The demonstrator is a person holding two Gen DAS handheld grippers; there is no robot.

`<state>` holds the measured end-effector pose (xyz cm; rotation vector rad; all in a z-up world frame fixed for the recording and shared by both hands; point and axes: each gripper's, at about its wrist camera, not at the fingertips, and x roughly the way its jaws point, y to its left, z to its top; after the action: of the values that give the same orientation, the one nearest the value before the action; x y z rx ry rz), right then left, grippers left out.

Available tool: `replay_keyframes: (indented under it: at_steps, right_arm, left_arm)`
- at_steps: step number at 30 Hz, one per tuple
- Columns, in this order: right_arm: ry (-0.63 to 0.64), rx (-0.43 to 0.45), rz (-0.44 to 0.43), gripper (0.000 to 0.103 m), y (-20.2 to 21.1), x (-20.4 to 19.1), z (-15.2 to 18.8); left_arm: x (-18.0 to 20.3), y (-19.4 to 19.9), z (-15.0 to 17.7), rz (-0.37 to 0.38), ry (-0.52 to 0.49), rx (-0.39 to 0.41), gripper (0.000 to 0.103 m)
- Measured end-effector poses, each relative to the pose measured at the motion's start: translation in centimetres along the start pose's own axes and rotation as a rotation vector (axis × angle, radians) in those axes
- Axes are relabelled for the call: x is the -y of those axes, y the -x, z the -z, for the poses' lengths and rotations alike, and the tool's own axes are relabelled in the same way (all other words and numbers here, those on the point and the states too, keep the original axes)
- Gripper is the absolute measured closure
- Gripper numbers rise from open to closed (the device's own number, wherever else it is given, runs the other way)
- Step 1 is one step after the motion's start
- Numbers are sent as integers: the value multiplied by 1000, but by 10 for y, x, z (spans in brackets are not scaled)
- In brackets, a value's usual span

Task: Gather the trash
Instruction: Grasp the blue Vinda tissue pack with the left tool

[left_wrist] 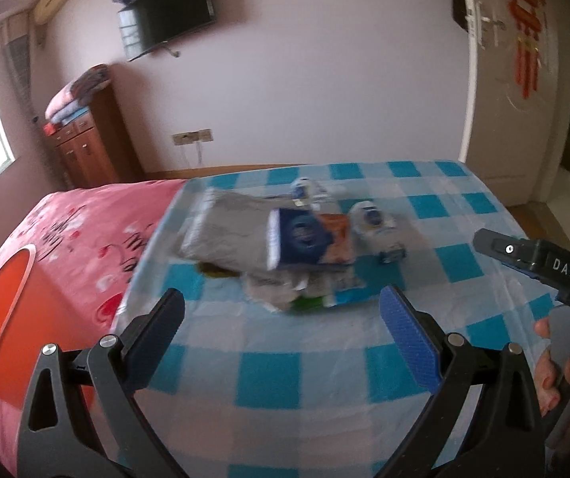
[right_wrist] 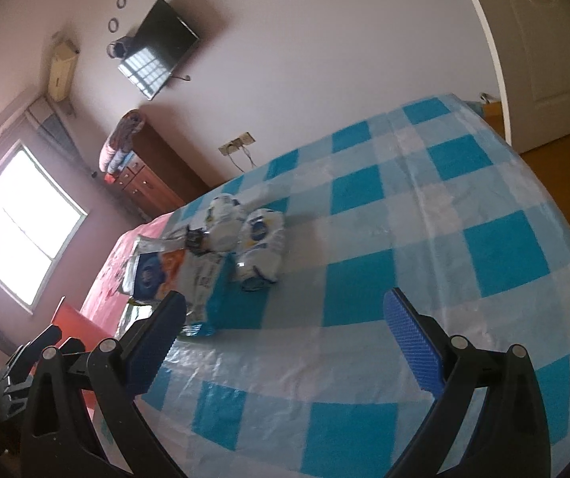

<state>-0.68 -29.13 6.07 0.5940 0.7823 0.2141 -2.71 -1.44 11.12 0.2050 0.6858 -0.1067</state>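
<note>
A pile of trash lies on the blue-and-white checked tablecloth [left_wrist: 317,362]: a blue and orange snack packet [left_wrist: 309,239], a grey foil wrapper [left_wrist: 225,231], crumpled white wrappers [left_wrist: 376,223] and scraps below [left_wrist: 301,290]. My left gripper [left_wrist: 281,318] is open and empty, just in front of the pile. My right gripper [right_wrist: 285,326] is open and empty, with the pile ahead and to its left: the snack packet [right_wrist: 157,271] and white wrappers [right_wrist: 261,243]. The right gripper's side shows in the left wrist view [left_wrist: 531,259].
A pink bed cover [left_wrist: 66,247] adjoins the table's left side. An orange object [left_wrist: 2,310] sits on it. A wooden cabinet [left_wrist: 90,147], a wall television [left_wrist: 173,8] and a white door [left_wrist: 524,79] stand behind. The tablecloth [right_wrist: 424,215] stretches right.
</note>
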Motion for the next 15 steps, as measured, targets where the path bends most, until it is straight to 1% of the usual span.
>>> replay_keyframes:
  at_steps: [3, 6, 9, 15]
  right_arm:
    - [-5, 2, 10, 5, 1, 6, -3]
    - [-7, 2, 16, 5, 1, 11, -6]
    - [-11, -4, 24, 5, -1, 16, -8]
    - [-36, -32, 5, 5, -7, 22, -10]
  left_arm:
    - [16, -17, -5, 8, -20, -17, 4]
    - [27, -35, -11, -3, -40, -32, 4]
    - [29, -52, -17, -24, -42, -50, 4]
    - [31, -82, -25, -69, -49, -85, 4]
